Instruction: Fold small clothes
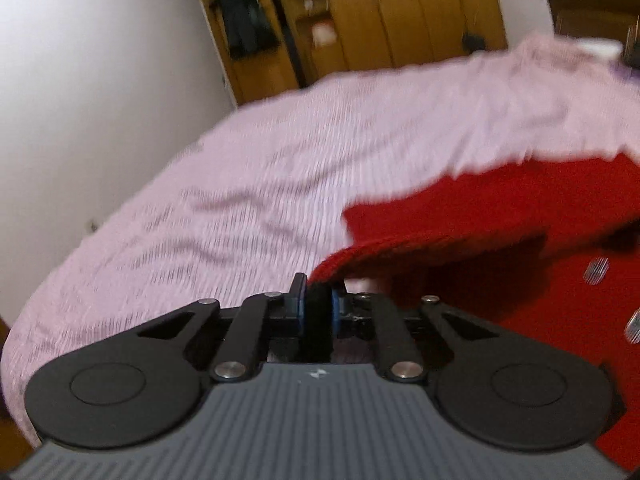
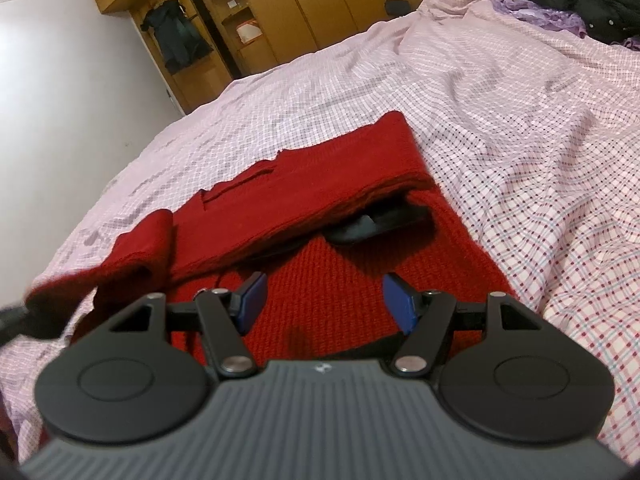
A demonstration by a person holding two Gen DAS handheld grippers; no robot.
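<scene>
Closest to my left lens, the left tool (image 1: 319, 309) is clamped tight on something dark between its blue pads (image 1: 335, 308), and the ribbed hem of the red knit sweater (image 1: 472, 220) comes up right at those pads. I judge it is pinching that hem, though the blur keeps me from seeing exactly which layer is caught. From that tool the sweater runs off to the right, lifted clear of the bed (image 1: 240, 184) so that a dark hollow shows under the raised flap.

Moving right, my right tool (image 2: 323, 305) hangs wide open with nothing between its pads, directly over the flat lower part of the sweater (image 2: 344, 280). Ahead of it, a folded band of the sweater lies across the garment, its long axis slanting from lower left to upper right. A rolled sleeve or cuff (image 2: 132, 252) droops at the left end of that band, on the side where my left tool works. Something dark sits tucked under the fold; I cannot tell what it is.

My reading: the left arm carries the fold and the right is nearer the flat panel, ready to pin or take a free edge.

No brand, label or writing is legible anywhere; the small mark on each tool body is too tiny to read.
</scene>
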